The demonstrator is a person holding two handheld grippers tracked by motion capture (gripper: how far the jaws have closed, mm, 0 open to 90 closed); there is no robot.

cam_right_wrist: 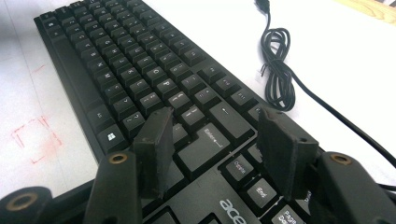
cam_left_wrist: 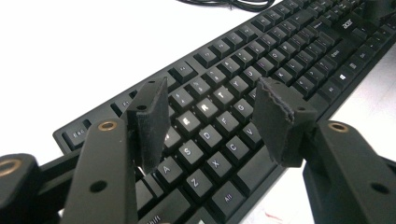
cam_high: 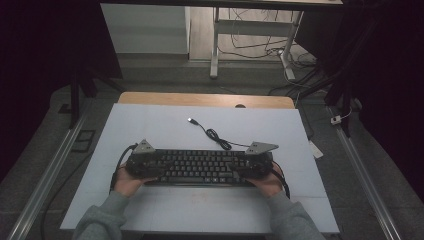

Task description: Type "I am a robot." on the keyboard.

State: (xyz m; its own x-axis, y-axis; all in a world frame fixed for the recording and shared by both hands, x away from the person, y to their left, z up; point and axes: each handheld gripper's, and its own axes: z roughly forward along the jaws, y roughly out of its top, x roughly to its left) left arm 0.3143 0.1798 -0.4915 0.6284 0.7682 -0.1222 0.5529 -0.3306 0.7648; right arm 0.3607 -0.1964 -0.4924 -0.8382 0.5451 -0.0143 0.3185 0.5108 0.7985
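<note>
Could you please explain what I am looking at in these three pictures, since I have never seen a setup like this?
No robot here: a person sits at a table and holds a hand tool with two black jaws in each hand. The high view looks down from above the person. There the left gripper sits over the left end of a black keyboard, and the right gripper over its right end.

The other two pictures come from small cameras that ride on the tools. The left gripper view looks along its open jaws, with the letter keys showing between them. The right gripper view does the same over the Enter key area; its jaws are open too.

The keyboard lies on a white board that covers the table. Its black cable lies coiled behind it, ending in a loose USB plug. Neither tool holds anything.
</note>
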